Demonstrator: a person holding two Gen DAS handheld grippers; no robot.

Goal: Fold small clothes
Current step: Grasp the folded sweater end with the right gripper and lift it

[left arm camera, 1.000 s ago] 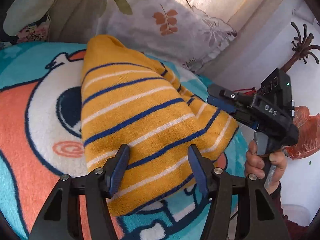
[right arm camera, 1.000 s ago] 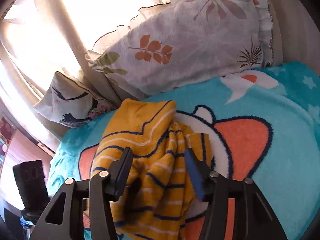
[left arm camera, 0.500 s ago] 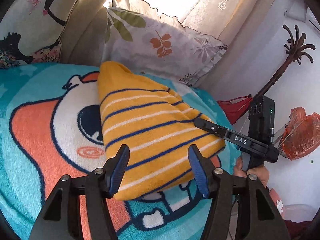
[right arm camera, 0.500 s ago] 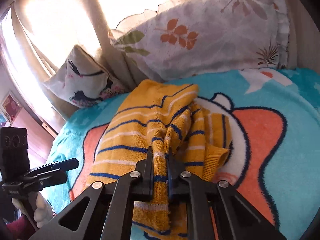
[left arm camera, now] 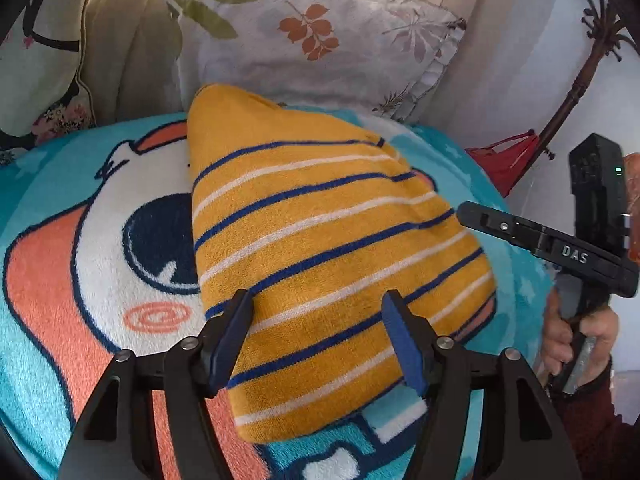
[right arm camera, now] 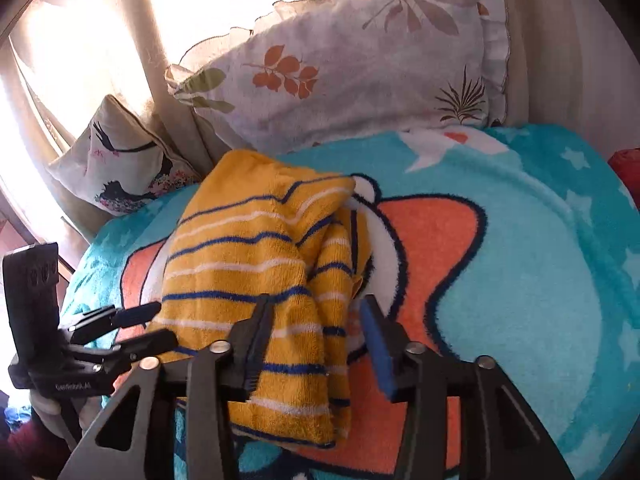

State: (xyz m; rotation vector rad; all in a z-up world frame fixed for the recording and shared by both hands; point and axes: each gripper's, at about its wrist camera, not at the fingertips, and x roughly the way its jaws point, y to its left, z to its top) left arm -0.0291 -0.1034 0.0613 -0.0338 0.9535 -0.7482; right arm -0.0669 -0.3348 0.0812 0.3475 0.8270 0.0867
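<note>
You can read two markings, both on the tools you hold. In the left wrist view, the black body of your right tongs [left arm camera: 464, 210] carries the raised letters "DAS", just behind the closed fingers and below the upright black block with a small green light. In the right wrist view, the body of your left tongs [right arm camera: 150, 326] bears small pale lettering near its handle; it looks like "GenRobot.AI", though it is too small to be sure
</note>
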